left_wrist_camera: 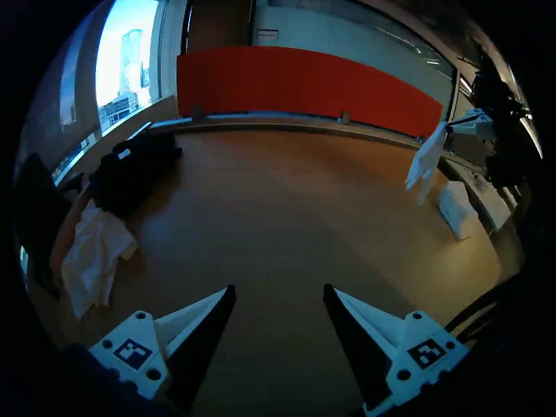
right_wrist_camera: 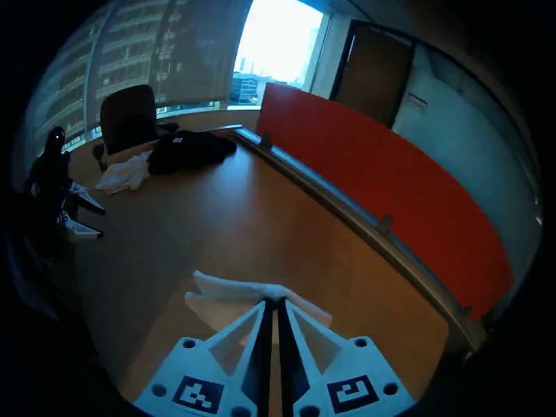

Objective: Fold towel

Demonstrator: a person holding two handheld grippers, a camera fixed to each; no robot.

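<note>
We're looking across a wide wooden worktop (left_wrist_camera: pixel 278 208), with a long red partition (left_wrist_camera: pixel 306 83) along its far edge. Daylight pours through the window (left_wrist_camera: pixel 128 62). A dark chair (right_wrist_camera: pixel 128 115) sits by the glass, and there's a brown door (right_wrist_camera: pixel 372 69) beside a pale wall (right_wrist_camera: pixel 445 111).

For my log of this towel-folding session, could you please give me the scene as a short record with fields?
left gripper: fingers open, empty, above the wooden table
right gripper: fingers shut on a white towel, which hangs lifted
folded towel: lying on the table near the right gripper
crumpled white cloth: at the table's edge, beside a black bag
backdrop: red partition along the table's far edge
</note>
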